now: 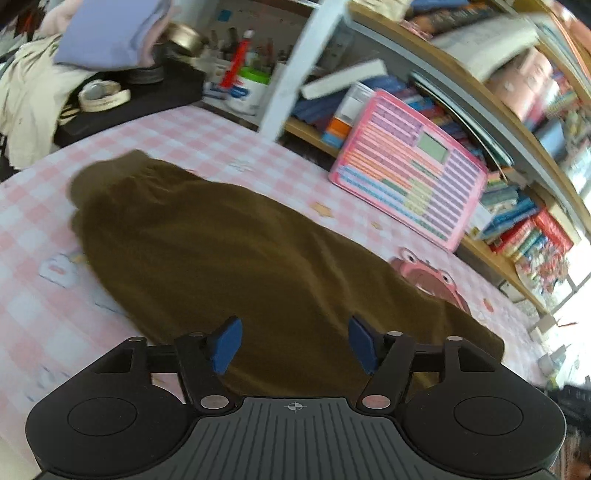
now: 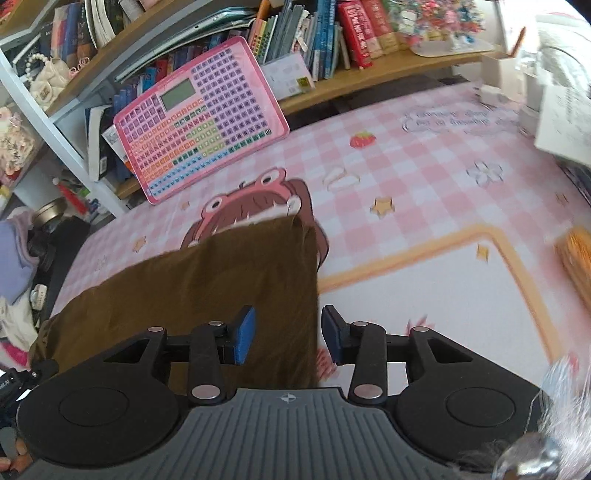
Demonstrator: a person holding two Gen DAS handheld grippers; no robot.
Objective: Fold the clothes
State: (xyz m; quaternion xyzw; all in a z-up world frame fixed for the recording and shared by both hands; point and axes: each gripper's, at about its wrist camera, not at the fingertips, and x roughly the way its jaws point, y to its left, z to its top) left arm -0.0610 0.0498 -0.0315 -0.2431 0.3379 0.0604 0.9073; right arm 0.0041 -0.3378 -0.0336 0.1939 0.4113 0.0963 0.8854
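A brown garment [image 1: 229,251] lies spread flat on the pink checked mat [image 1: 33,229], reaching from upper left to lower right in the left wrist view. My left gripper [image 1: 294,344] hovers over its near part, open, with nothing between the blue pads [image 1: 226,342]. In the right wrist view the same brown garment [image 2: 221,280] lies to the left, its right edge running under my right gripper [image 2: 288,334]. That gripper is open too, above the cloth edge, and its pads [image 2: 244,334] press on nothing.
A pink keyboard toy [image 2: 199,122] leans on the bookshelf [image 2: 369,79] behind the mat. Folded lilac clothes [image 1: 110,33], tape rolls [image 1: 101,94] and jars crowd the far left. A white box and papers [image 2: 557,122] stand at the right; an orange object [image 2: 576,254] lies at the right edge.
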